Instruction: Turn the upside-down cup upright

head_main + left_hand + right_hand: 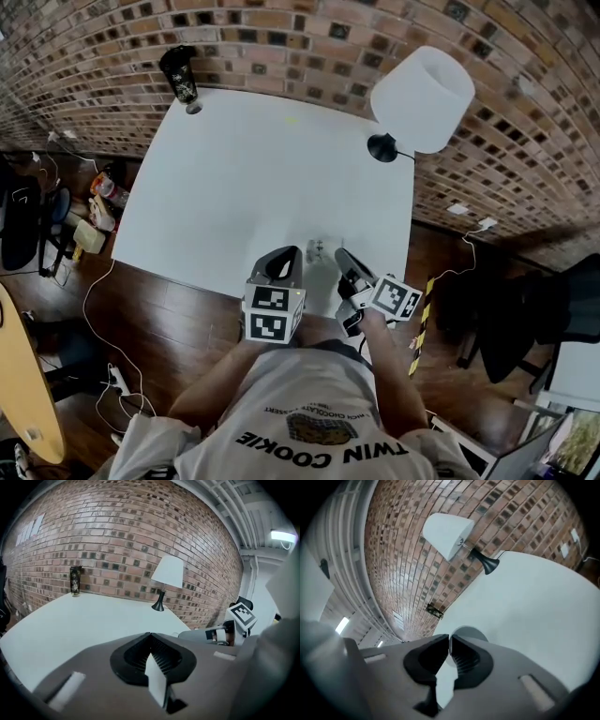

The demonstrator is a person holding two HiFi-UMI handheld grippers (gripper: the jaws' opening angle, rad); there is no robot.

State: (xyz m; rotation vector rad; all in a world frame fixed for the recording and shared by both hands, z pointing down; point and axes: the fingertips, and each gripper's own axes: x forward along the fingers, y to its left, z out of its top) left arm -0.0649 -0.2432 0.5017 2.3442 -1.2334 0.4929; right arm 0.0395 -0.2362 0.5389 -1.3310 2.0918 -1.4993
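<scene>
White table [234, 187] — dark tumbler [178, 73] and lamp [421, 99] at its far corners

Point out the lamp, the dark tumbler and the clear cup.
lamp [422, 98]: head view, on its white shade.
dark tumbler [178, 75]: head view, on its body.
clear cup [314, 249]: head view, on its side wall.

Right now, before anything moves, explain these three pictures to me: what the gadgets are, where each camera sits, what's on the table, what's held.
No robot: a person holds tongs in each hand. The head view looks down from the person's head at the left tongs and right tongs. The two gripper views come from cameras riding on the tongs, looking along their jaws. On the white table stand a lamp, a dark tumbler far off, and a small clear cup by the tongs. Left jaws: together, empty. Right jaws: together, the cup at their tips; whether they pinch it is unclear.
</scene>
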